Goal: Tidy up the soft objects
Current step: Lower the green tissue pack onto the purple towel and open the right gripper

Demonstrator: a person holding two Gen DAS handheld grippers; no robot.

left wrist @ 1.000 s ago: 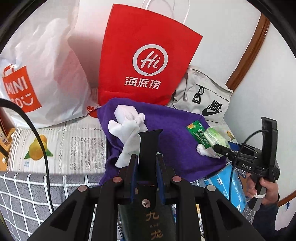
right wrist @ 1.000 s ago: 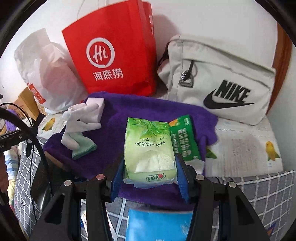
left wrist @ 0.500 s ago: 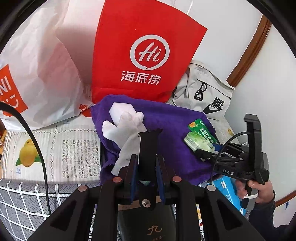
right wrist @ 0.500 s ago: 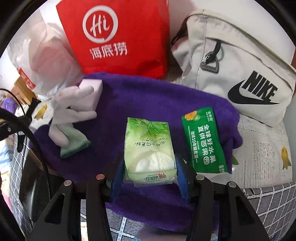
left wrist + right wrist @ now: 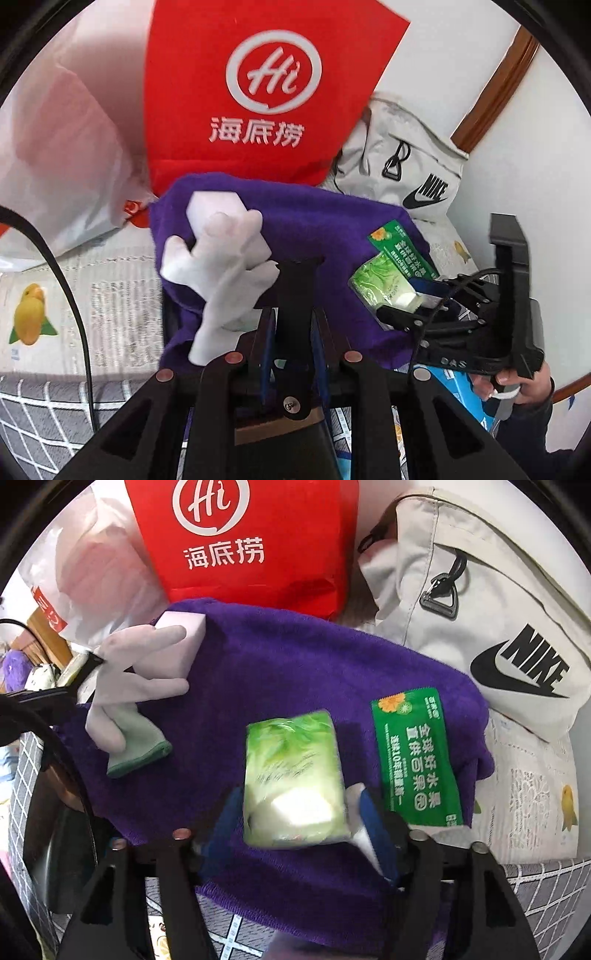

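A purple towel [image 5: 295, 672] lies spread out; it also shows in the left wrist view [image 5: 314, 221]. On it lie a white glove [image 5: 133, 672] with a green cuff, a white sponge block [image 5: 184, 627] and a green sachet [image 5: 417, 757]. My right gripper [image 5: 295, 812] is shut on a green tissue pack [image 5: 295, 775], low over the towel's middle. My left gripper [image 5: 295, 280] looks shut and empty, just right of the glove [image 5: 221, 280]. The right gripper with the tissue pack [image 5: 384, 284] shows in the left wrist view.
A red paper bag [image 5: 251, 539] stands behind the towel. A white plastic bag [image 5: 66, 155] is at the left. A grey Nike bag [image 5: 498, 609] is at the right. A blue pack [image 5: 458, 387] lies below the towel's near edge. A checked cloth [image 5: 44, 417] covers the front.
Both grippers moved forward over the towel. The right gripper carried the tissue pack down toward the towel's middle, beside the green sachet. The left gripper came closer to the glove.
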